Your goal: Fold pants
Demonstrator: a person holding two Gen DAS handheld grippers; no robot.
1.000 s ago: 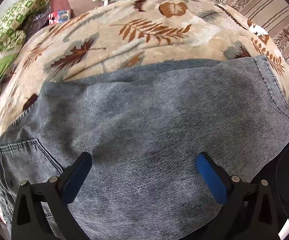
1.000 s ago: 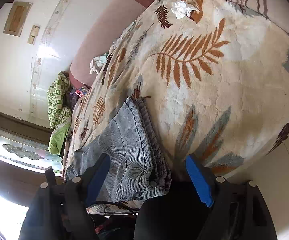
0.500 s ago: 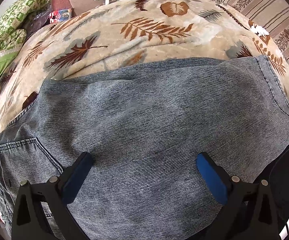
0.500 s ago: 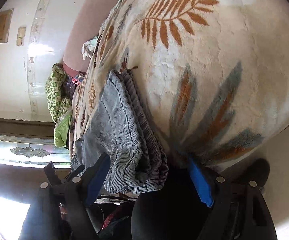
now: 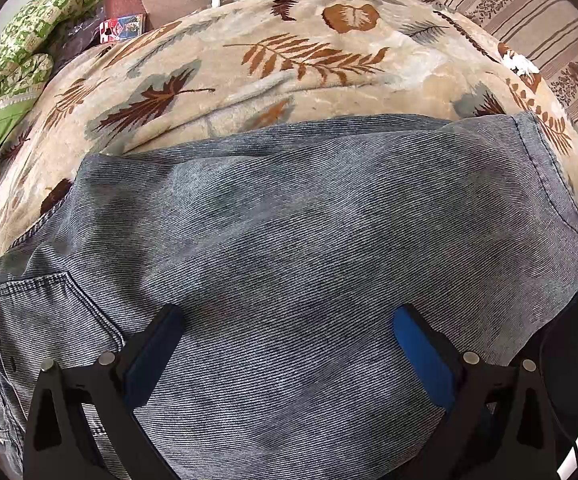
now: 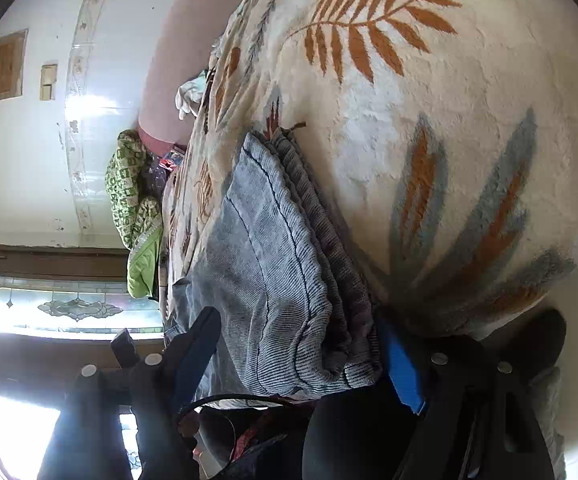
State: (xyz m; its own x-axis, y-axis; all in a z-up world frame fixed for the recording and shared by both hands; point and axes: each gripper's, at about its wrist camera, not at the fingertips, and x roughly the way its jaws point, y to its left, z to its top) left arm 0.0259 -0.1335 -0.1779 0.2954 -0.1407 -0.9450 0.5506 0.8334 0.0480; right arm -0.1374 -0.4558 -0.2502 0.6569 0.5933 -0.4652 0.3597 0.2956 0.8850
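Right claw straddling the hem end of the folded pants, left claw wide over the middle.

The pants (image 5: 309, 260) lie doubled on the leaf blanket (image 5: 289, 60), spread straight ahead of and under the left claw (image 5: 287, 334), whose fingers stand wide apart with nothing pinched. The right claw (image 6: 301, 344) has the stacked hems (image 6: 329, 304) between its fingers; the jaws are closing but do not yet press the cloth. My worry: the far finger sits right by the blanket, so it may pinch the blanket too, or catch only the upper layers and let the fold slide apart.
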